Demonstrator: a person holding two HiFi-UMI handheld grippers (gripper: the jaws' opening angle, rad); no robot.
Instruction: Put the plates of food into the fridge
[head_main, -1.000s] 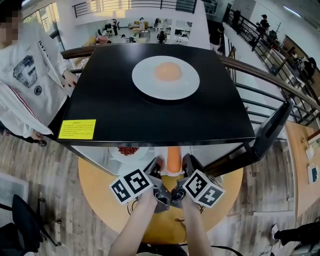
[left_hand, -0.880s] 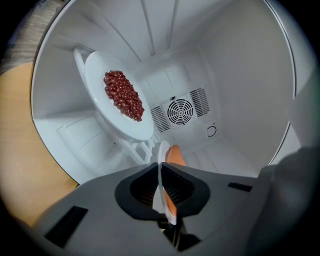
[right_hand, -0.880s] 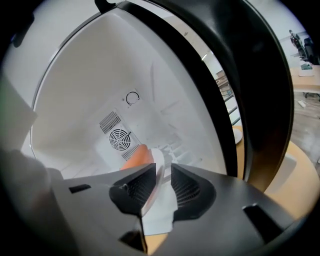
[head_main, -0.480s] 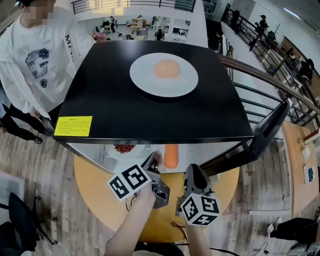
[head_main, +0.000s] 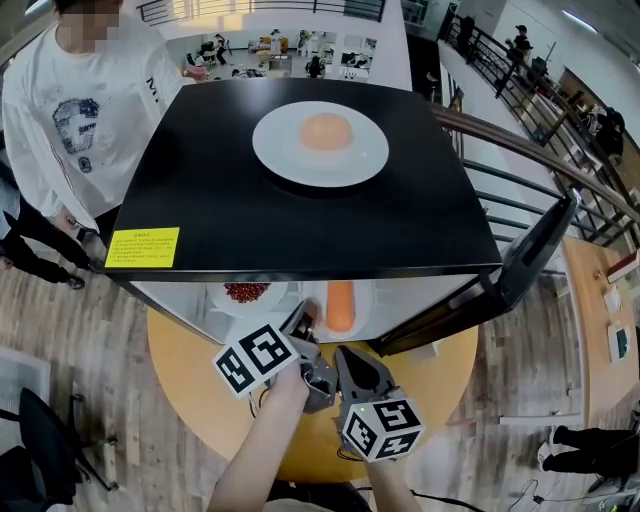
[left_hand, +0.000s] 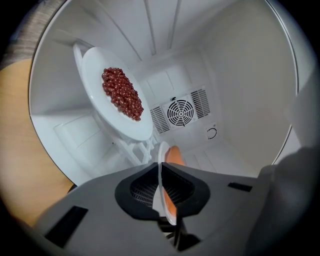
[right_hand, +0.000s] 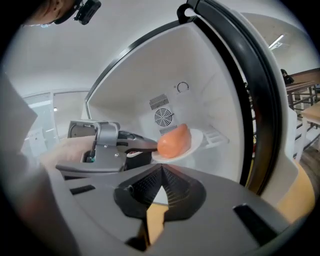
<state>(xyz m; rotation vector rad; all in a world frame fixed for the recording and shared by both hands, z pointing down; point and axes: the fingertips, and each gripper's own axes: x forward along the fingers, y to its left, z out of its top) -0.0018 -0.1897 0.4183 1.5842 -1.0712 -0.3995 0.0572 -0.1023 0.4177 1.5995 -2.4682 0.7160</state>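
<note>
Plate sits clamped edgewise in left gripper.

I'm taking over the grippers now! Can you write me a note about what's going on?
Left gripper: shut on the rim of a plate of orange food, inside the fridge.
Right gripper: jaws just closed, nothing between them, outside the fridge.
Done: bean plate in the fridge.
Left to do: let go of that plate, then put in the top plate from the fridge's roof.
</note>
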